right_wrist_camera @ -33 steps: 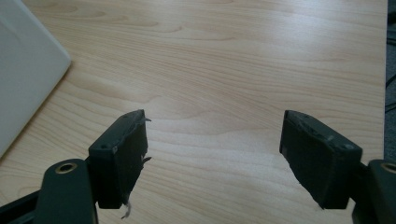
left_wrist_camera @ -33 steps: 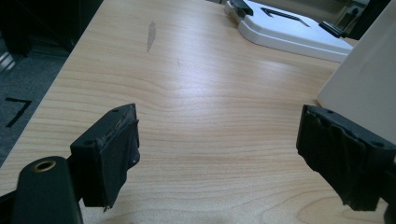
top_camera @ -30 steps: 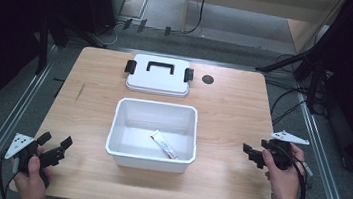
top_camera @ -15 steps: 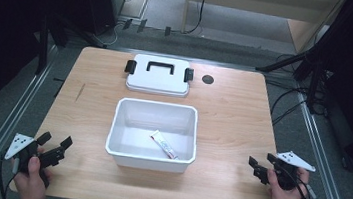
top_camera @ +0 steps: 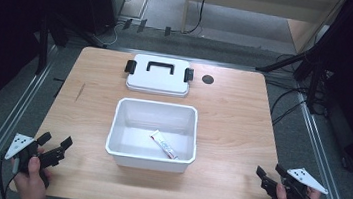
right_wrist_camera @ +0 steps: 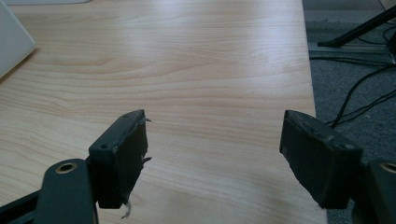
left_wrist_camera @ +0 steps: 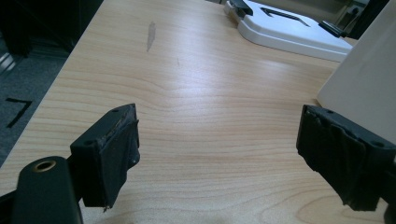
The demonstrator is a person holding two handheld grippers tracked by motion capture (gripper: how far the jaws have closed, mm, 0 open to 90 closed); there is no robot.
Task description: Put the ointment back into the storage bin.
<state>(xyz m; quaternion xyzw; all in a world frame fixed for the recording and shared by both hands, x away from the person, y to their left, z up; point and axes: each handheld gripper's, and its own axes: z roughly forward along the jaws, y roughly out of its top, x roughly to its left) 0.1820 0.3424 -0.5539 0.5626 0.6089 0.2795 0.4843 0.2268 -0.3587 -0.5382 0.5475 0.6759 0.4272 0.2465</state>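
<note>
A white open box (top_camera: 154,122) stands mid-table with a small white tube (top_camera: 164,145) lying on its floor. Behind it rests the white lid (top_camera: 158,77) with a black handle and clips. My left gripper (top_camera: 55,140) is held at the near left corner, open and empty. In the left gripper view, my left gripper (left_wrist_camera: 219,144) has its jaws spread wide over bare wood, the box wall (left_wrist_camera: 364,88) to the right and the lid (left_wrist_camera: 289,30) far ahead. My right gripper (top_camera: 270,170) sits at the near right corner, open; in the right gripper view, my right gripper (right_wrist_camera: 215,144) holds nothing.
The wooden table (top_camera: 233,111) has a small dark round hole (top_camera: 208,79) right of the lid. Cables (right_wrist_camera: 355,93) lie on the floor past the table's right edge. A corner of the box (right_wrist_camera: 11,42) appears far left in the right gripper view.
My right gripper has drawn back toward the near right corner of the table. The left gripper, box, tube and lid have stayed in place.
</note>
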